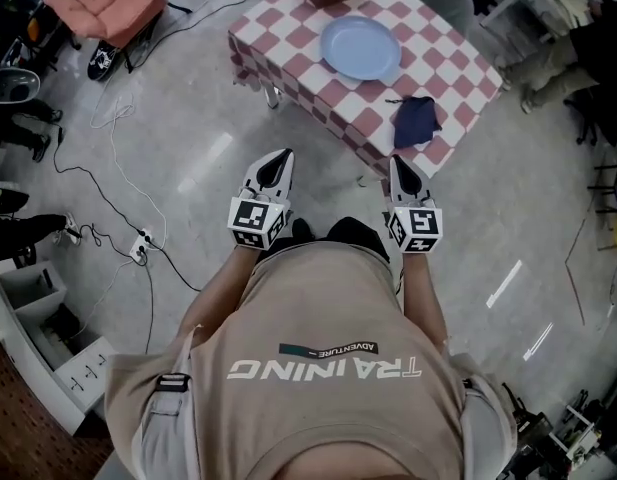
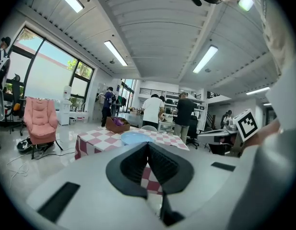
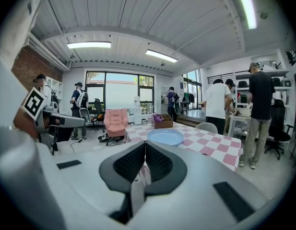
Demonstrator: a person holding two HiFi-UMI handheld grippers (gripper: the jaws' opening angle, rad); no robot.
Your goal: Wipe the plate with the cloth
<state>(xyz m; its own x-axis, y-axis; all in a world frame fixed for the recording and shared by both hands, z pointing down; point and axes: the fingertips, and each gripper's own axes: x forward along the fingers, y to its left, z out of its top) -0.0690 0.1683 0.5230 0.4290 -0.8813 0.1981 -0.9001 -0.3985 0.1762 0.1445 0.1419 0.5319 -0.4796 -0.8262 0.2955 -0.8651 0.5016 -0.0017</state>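
- Step in hand, as I read it: approach to the table (image 1: 288,38). Nothing is picked up yet, so cloth pickup comes first and the wipe after.
- L gripper (image 1: 281,156): short of the table's near edge, over the floor. Jaws are pressed together w/ nothing between them, as its own view shows. Best use imo: spread it and steady the plate's rim so the plate doesn't skate during the wipe.
- Plate (image 1: 360,47): pale blue, round, about mid-table, nothing on it. It's well apart from both grippers.
- R gripper (image 1: 399,164): also short of the table's near edge, jaws closed on nothing. It's the one nearer the cloth, so take the cloth w/ this one. It has to open before it gets there.
- Cloth (image 1: 416,120): dark blue, bunched, by the table's near edge on the person's right, apart from the plate. Its folds are too small to read from the head view, so prob. aim for the highest bunch. Pinch deep enough to leave a pad of fabric below the jaws.
- Risk: the cloth sits close to the table's edge, and a sideways push could shove it off. Come down from above.
- Wipe: keep fabric on the plate, not the jaw tips, w/ light pressure, sweeping toward mid-table.
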